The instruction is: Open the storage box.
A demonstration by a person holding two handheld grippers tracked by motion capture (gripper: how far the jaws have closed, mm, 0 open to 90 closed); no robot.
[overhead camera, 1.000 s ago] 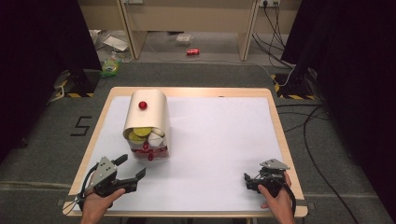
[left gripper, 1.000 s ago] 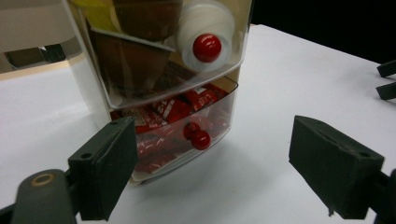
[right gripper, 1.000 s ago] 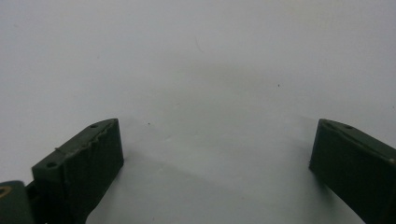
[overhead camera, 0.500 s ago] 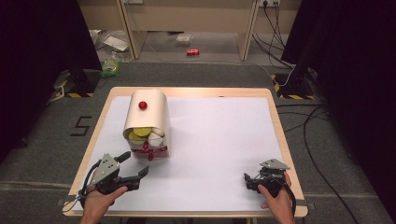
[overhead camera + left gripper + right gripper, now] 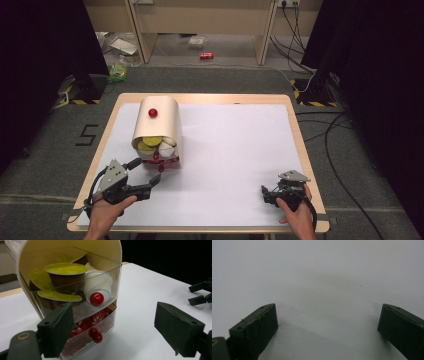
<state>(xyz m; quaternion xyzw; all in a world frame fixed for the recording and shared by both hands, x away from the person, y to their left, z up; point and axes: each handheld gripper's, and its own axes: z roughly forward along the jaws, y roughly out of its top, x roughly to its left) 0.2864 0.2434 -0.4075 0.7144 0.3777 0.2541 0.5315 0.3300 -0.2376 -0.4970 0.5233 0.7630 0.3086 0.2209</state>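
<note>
White paper (image 5: pixel 235 150) is covering the wooden table (image 5: pixel 295 130), with grey carpet and loose cables lying beyond its far edge.

Item: cream dispenser (image 5: pixel 156 127), arched top, clear two-tier front, standing upright on the table just ahead of the left tongs (image 5: pixel 150 181). In the left gripper view the upper tier is holding yellow-lidded capsules (image 5: pixel 65 270) and a white capsule (image 5: pixel 98 286), and is carrying a red knob (image 5: pixel 96 299). The lower drawer (image 5: pixel 86 335) is holding red sachets and is carrying its own red knob (image 5: pixel 97 337), which is sitting low between the jaws, nearer the left-hand one.

Left tongs: jaws standing wide apart, holding nothing, tips pointing at the drawer front and lying close to it without touching. The left-hand jaw is overlapping the dispenser's near corner in its own view; whether it is grazing the plastic cannot be told.

Right tongs (image 5: pixel 270 192): jaws likewise spread wide and empty, resting low over bare paper, well apart from the dispenser and off to its far side.

Governing relation: the drawer is lying straight ahead of the left tongs, and its sliding axis is running roughly along their pointing line. The left hand (image 5: pixel 107 212) is by far the nearer. Judged next need: closing the jaws on the lower knob, after a slight drop and a small shift toward it.
</note>
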